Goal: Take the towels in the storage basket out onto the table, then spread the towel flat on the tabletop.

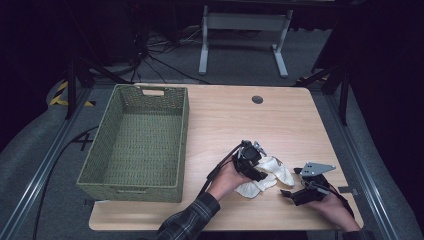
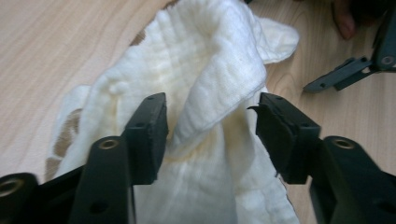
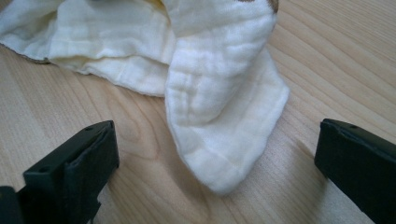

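A crumpled cream cloth point(image 1: 272, 175) lies on the wooden table point(image 1: 235, 120) near its front right. My left gripper point(image 1: 255, 167) points down onto it. In the left gripper view the jaws point(image 2: 210, 126) stand apart, with a raised fold of the cloth point(image 2: 205, 60) between them, and the pads do not press it. My right gripper point(image 1: 290, 182) rests low on the table just right of the cloth and faces it. Its jaws point(image 3: 215, 163) are wide open, and a corner of the cloth point(image 3: 219, 93) reaches in between them without touching either pad.
A green woven basket point(image 1: 130, 192) stands open on the left half of the table. A round cable hole point(image 1: 257, 99) sits near the far edge. The right gripper's jaw tips point(image 2: 345, 72) show beyond the cloth in the left gripper view.
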The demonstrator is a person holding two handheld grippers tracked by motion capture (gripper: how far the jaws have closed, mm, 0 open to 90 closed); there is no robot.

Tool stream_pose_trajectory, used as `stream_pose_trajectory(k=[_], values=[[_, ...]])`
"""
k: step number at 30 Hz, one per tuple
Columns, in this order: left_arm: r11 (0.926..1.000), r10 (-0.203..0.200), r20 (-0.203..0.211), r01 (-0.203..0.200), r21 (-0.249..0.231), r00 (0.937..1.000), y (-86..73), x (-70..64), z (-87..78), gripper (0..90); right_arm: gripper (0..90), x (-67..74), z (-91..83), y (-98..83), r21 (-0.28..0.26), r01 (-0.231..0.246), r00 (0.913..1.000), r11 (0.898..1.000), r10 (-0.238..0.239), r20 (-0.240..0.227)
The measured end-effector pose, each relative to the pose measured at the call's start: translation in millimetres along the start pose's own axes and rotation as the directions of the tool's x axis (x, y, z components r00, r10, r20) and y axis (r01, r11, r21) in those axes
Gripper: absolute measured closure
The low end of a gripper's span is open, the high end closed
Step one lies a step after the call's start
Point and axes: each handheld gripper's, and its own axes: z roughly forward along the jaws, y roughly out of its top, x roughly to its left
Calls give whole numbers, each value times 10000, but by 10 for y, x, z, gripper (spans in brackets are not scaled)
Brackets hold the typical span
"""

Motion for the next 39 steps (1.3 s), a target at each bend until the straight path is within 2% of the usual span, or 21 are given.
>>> stream_pose_trajectory(k=[3,9,11,12,15,20,21,25,27,28,29,31,32,33,34,35,39], values=[[9996,49,-128,-52,-261,9999,-15,-15,-156,357,0,1,0,0,1,-1,10000,10000,1,0],[9984,-27,-229,14,-566,9997,-66,-32,-313,352,1,0,-1,-1,-4,-5,10000,10000,5,-7],[9981,-10,-292,-8,-610,9996,-96,-37,-352,352,1,1,-3,-3,0,-35,10000,10000,35,-19],[9976,-154,-299,133,-680,9994,-116,-49,-366,352,1,0,-3,-4,-9,-18,10000,10000,18,-9],[9980,-84,-458,55,-638,9989,-179,-62,-408,354,0,-4,-11,-7,-17,-98,9999,10000,98,-83],[9967,-384,-597,340,-737,9975,-304,-107,-447,362,25,-15,-76,29,-162,-202,9997,9997,200,-118],[9973,-280,-621,237,-693,9977,-318,-110,-453,365,49,-8,-103,40,-284,-158,9998,9995,154,-152],[9967,-311,-706,257,-770,9970,-408,-179,-473,405,134,32,-188,75,-679,-151,9992,9976,125,-384],[9968,-267,-748,209,-774,9968,-440,-199,-481,441,162,43,-203,84,-758,-182,9984,9970,140,-556],[9971,-240,-856,177,-744,9960,-490,-243,-482,452,205,86,-232,114,-889,-157,9964,9959,82,-845],[9971,-240,-856,177,-744,9960,-490,-243,-482,470,205,86,-232,114,-889,-157,9964,9959,82,-845],[9977,-171,-927,109,-663,9955,-531,-279,-491,490,261,132,-249,138,-1070,-8,9949,9943,-99,-999],[9982,-272,-927,221,-555,9953,-570,-314,-495,515,333,174,-252,162,-1233,49,9918,9924,-206,-1263],[9982,-272,-927,221,-555,9953,-570,-314,-495,534,333,174,-252,162,-1233,49,9918,9924,-206,-1263],[9976,-310,-906,253,-640,9954,-584,-331,-487,546,398,220,-247,188,-1240,98,9879,9922,-288,-1527],[9975,-280,-799,227,-663,9964,-597,-347,-483,546,398,220,-247,188,-1240,98,9879,9922,-288,-1527],[9983,-170,-673,132,-563,9976,-622,-430,-437,576,513,293,-193,246,-1290,243,9780,9913,-504,-2025]])
